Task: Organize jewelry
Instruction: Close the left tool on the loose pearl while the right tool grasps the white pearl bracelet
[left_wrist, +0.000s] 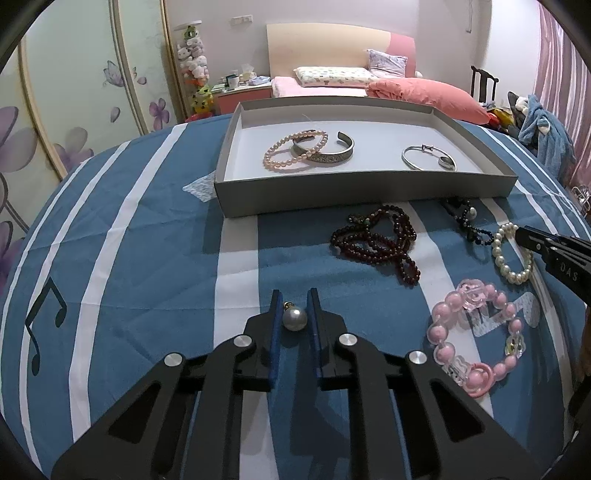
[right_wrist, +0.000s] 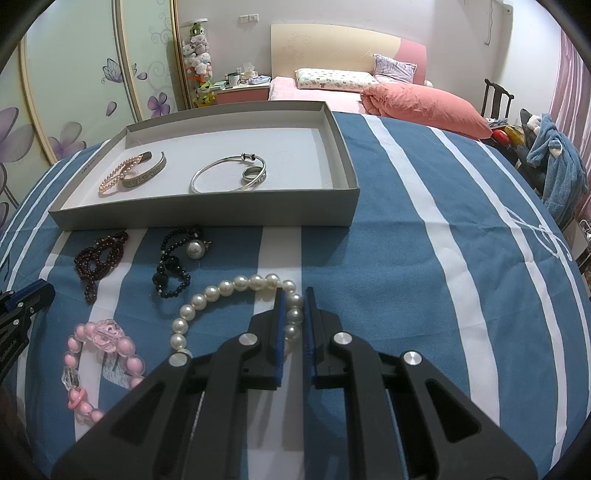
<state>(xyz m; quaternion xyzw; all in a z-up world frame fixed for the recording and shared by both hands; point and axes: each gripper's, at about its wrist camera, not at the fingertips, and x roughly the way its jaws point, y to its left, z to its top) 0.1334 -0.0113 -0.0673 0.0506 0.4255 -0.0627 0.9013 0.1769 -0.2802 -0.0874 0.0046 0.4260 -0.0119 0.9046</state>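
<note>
The pearl bead (left_wrist: 294, 319) sits on the near worktop between our left gripper (left_wrist: 294, 308) fingers, closed around it; round, slick, light, best held across its middle. Our right gripper (right_wrist: 294, 310) fingers grip the white pearl bracelet (right_wrist: 207, 295)

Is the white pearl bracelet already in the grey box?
No, the white pearl bracelet lies on the striped blue cloth in front of the grey box.

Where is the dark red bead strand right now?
Left wrist view: the red strand lies on the blue cloth, just before the tray, centre-right.
</note>
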